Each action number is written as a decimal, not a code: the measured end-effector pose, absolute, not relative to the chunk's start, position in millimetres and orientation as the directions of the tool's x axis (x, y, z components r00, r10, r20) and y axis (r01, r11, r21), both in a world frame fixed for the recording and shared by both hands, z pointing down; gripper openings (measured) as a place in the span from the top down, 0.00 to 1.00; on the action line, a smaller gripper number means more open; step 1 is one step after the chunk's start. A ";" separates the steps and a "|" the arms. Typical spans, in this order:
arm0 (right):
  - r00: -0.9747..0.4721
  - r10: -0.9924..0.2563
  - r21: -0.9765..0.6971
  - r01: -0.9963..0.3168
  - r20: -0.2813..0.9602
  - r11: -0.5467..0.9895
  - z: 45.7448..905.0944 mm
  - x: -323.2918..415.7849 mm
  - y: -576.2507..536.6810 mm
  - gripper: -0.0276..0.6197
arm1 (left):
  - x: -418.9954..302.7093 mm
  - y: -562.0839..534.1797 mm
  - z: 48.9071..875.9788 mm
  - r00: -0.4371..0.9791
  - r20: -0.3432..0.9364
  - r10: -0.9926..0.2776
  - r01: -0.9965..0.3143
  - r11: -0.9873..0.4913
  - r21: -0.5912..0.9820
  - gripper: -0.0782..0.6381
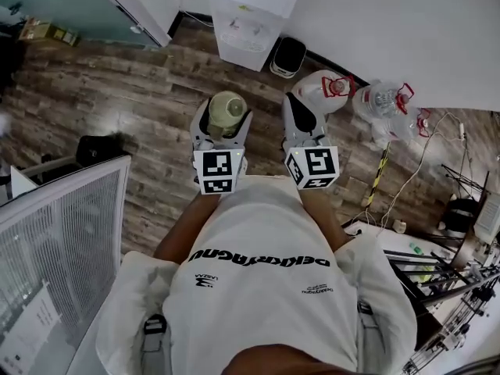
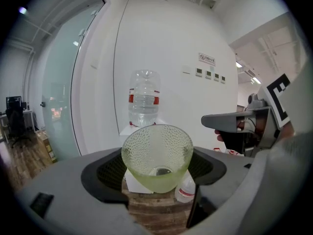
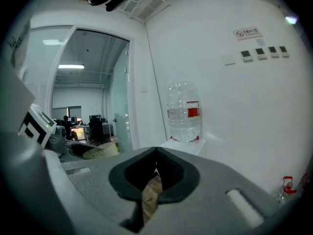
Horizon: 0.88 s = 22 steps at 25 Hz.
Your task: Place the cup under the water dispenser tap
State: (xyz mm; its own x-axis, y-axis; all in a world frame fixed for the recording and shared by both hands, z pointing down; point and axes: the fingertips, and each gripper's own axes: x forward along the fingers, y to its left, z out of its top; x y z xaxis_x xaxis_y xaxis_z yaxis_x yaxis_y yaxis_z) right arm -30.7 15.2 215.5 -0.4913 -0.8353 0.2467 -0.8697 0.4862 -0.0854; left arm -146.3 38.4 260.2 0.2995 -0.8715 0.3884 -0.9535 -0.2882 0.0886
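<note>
- Green dimpled cup point(image 2: 156, 155), gripped upright by left gripper point(image 2: 156, 177).
- Right gripper point(image 3: 154, 173): jaws together, empty.
- Water dispenser point(image 1: 248, 26), 12 o'clock, top cropped; tap indiscernible.

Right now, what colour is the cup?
The cup is pale green, dimpled; best in left gripper view.

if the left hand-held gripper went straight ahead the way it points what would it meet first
Most likely the water dispenser, dead ahead across the floor; the cup in the left hand-held gripper would touch it first. Depth is unclear.
</note>
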 end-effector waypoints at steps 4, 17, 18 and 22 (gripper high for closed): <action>-0.456 -0.852 -0.080 -0.888 0.258 0.452 221.7 -38.4 -9.6 0.96 | -156.1 6.6 274.2 0.329 0.404 -0.853 -0.943 -0.316 0.101 0.37; -0.425 -0.850 -0.128 -0.905 0.310 0.406 279.3 -27.6 -79.0 0.96 | -142.8 -66.3 329.4 0.357 0.461 -0.812 -0.931 -0.351 0.102 0.37; -0.424 -0.852 -0.128 -0.906 0.308 0.404 284.3 -25.1 -85.2 0.96 | -139.9 -71.9 333.6 0.357 0.462 -0.812 -0.931 -0.352 0.100 0.37; -0.425 -0.846 -0.150 -0.905 0.321 0.397 315.3 -16.8 -102.1 0.96 | -128.4 -91.2 354.8 0.364 0.455 -0.813 -0.927 -0.366 0.087 0.37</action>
